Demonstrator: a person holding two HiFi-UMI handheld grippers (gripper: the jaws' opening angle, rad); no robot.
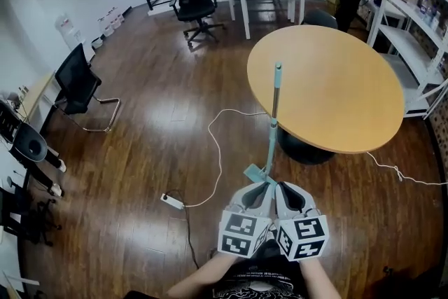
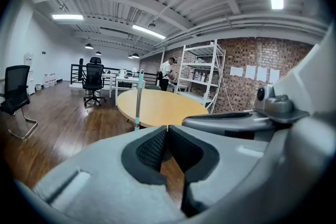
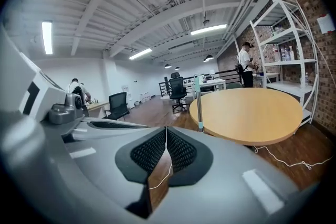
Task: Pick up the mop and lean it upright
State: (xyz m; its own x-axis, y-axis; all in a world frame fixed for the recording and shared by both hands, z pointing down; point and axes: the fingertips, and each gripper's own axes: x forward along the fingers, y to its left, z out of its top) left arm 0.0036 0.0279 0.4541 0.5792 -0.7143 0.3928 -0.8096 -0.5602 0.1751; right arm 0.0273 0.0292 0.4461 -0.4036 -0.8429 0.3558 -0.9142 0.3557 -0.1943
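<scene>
Mop [image 1: 274,112] stands up tall in the head view. Its pole leans on the edge of the round table [image 1: 329,87], and its flat head sits on the wooden floor [image 1: 154,129] by the table's foot. So I think the big part of the job is done, because the mop is up and leaning. All that may be left is to check that it does not slide. The left tongs [image 1: 262,187] and the right tongs [image 1: 285,188] sit side by side, low down and close to the person. Their tips point at the mop head, which shows just past them. A white cable [image 1: 217,150] loops on the floor to the left of the mop and runs to a power strip [image 1: 171,201]. The floor on the left is wide and open, and the chairs are far away.

In the left gripper view, the left tongs [image 2: 167,128] are clenched shut with nothing in them. The mop [image 2: 138,97] stands ahead at the near edge of the table [image 2: 163,107], apart from the tongs.

In the right gripper view, the right tongs [image 3: 166,131] are clenched shut too, and they are empty. The mop [image 3: 198,102] stands ahead against the table [image 3: 252,113]. Another cable [image 3: 278,157] lies on the floor under the table's right side, so feet should go slowly there.
</scene>
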